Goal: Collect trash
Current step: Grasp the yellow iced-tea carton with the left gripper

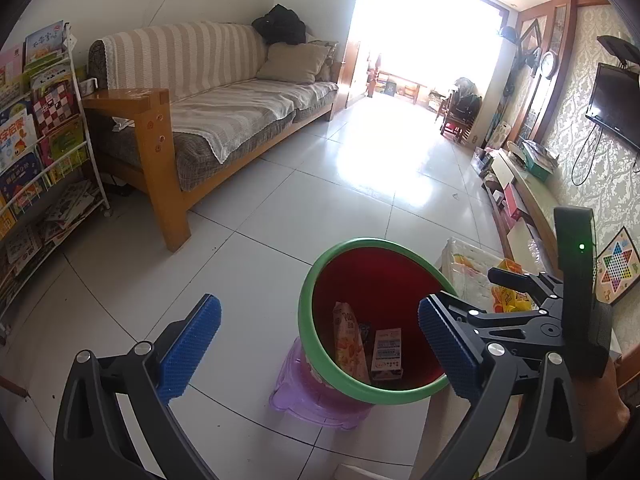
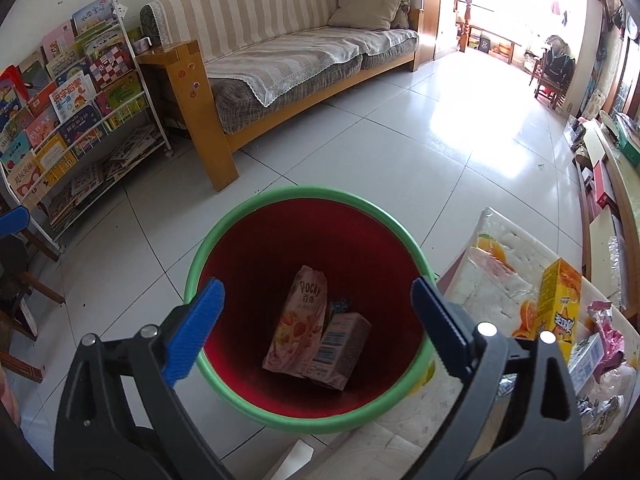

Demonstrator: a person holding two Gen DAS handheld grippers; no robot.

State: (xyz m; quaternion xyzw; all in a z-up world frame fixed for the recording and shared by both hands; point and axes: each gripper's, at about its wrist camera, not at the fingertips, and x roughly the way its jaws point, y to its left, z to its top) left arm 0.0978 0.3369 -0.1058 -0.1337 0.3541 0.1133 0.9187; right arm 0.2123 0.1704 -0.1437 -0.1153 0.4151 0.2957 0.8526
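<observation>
A red bin with a green rim point(image 2: 216, 248) stands on a purple stool point(image 1: 292, 396) beside the table. It holds a pink Pocky packet point(image 2: 298, 320), a small carton point(image 2: 340, 350) and a dark wrapper. My right gripper point(image 2: 316, 328) is open and empty, directly above the bin's mouth. My left gripper point(image 1: 320, 344) is open and empty, left of and above the bin point(image 1: 320, 368). The right gripper's body point(image 1: 552, 312) shows in the left wrist view. On the table point(image 2: 460, 396) lie an orange juice carton point(image 2: 560, 300), a pink wrapper point(image 2: 608, 328) and foil scraps point(image 2: 600, 412).
A wooden-framed sofa point(image 2: 288, 60) stands along the far wall, a rack of children's books point(image 2: 72, 112) to its left. A low TV bench point(image 1: 532, 196) with clutter and a wall TV point(image 1: 616, 104) are at the right. White tiled floor point(image 1: 320, 200) lies between.
</observation>
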